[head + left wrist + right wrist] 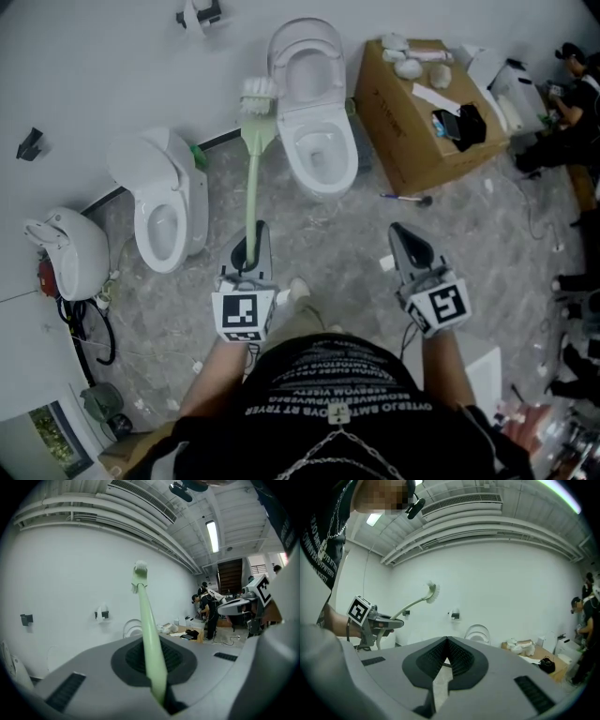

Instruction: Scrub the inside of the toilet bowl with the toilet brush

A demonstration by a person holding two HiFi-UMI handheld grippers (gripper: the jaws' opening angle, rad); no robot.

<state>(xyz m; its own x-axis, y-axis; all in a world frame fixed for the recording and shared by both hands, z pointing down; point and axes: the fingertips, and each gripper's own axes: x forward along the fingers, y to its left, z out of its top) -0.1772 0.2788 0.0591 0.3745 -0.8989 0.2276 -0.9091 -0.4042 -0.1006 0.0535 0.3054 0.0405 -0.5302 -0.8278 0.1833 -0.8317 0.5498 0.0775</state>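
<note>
Black shirt [328,370] with white lettering, silver chain [309,450].

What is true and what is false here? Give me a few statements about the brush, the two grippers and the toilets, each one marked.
1. The left gripper grips the toilet brush by its green handle. True.
2. The brush head is down inside the bowl. False: it is held outside, beside the toilet, near the wall.
3. The right gripper carries a sponge. False: its jaws are together with nothing between them.
4. A cardboard box stands to the right of that toilet. True.
5. There is only one toilet. False: a second toilet stands further left.
</note>
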